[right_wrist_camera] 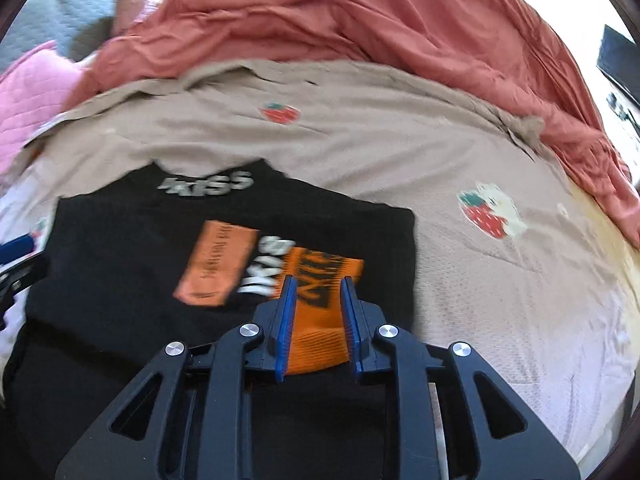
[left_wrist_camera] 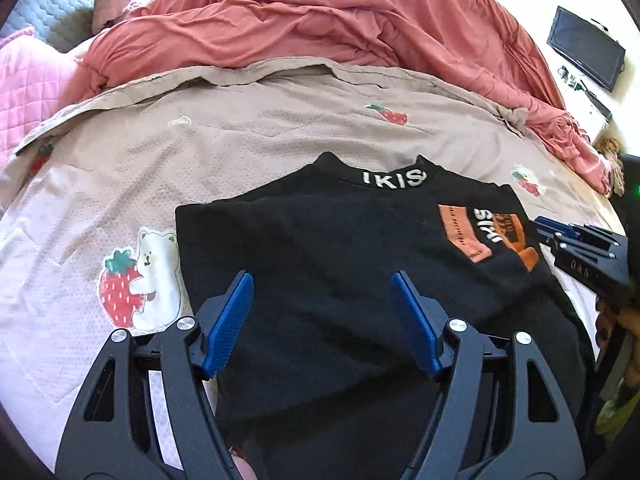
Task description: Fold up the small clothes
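Observation:
A small black shirt (left_wrist_camera: 320, 232) lies flat on the bed, collar lettering away from me and an orange patch (left_wrist_camera: 460, 236) on its chest. One side looks folded in over the body. My left gripper (left_wrist_camera: 321, 280) hovers open over the shirt's middle, nothing between its blue pads. In the right wrist view the shirt (right_wrist_camera: 120, 240) lies under my right gripper (right_wrist_camera: 319, 280). Its jaws stand narrowly apart over the orange patch (right_wrist_camera: 216, 268), and the pads do not pinch cloth. The right gripper (left_wrist_camera: 540, 226) also shows at the shirt's right edge in the left wrist view.
A beige bedsheet (left_wrist_camera: 240, 128) printed with strawberries and bears covers the bed. A bunched salmon duvet (left_wrist_camera: 320, 20) lies across the far side, a pink quilted blanket (left_wrist_camera: 24, 92) at the left. A dark screen (left_wrist_camera: 584, 48) sits on a surface at far right.

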A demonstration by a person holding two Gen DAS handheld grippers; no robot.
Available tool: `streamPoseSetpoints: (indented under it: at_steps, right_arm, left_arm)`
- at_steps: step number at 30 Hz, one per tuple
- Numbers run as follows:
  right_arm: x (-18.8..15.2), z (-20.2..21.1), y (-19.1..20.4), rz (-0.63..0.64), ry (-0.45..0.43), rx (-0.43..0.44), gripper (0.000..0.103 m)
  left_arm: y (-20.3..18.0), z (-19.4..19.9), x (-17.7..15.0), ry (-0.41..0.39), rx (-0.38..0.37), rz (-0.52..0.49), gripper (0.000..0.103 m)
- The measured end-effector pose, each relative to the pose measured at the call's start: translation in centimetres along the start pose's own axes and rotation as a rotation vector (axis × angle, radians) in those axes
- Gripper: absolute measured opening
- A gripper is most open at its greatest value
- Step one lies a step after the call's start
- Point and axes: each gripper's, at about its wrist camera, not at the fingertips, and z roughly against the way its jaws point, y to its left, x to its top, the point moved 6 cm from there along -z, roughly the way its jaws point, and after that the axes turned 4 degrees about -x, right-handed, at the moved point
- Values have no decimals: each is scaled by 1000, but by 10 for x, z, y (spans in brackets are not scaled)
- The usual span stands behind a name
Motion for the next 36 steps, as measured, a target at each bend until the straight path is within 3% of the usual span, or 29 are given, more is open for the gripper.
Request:
streamPoseSetpoints:
  at_steps: [3, 9, 13, 23, 26, 36]
  right_arm:
    - [-4, 7, 24, 44, -7, 72, 24]
    - [-15, -2, 48, 59, 53, 119, 32]
    - [-29, -22, 46, 31, 137, 134, 31]
    - [-34, -20, 43, -6, 120, 147, 32]
    - [-32, -13, 42, -39, 118, 174, 45]
    - [-35, 13, 43, -41, 65, 146, 66]
  left_arm:
    - [-7, -3, -9, 41, -41, 9, 64]
    - [-5, -23, -30, 127, -3, -16, 64]
    - [-4, -29, -34, 147, 13, -31, 67]
    - [-3, -26, -33, 158, 10, -18, 69]
    - [-3, -23, -32, 162, 1, -9, 71]
    - [-8, -6, -30, 144, -29, 5, 75]
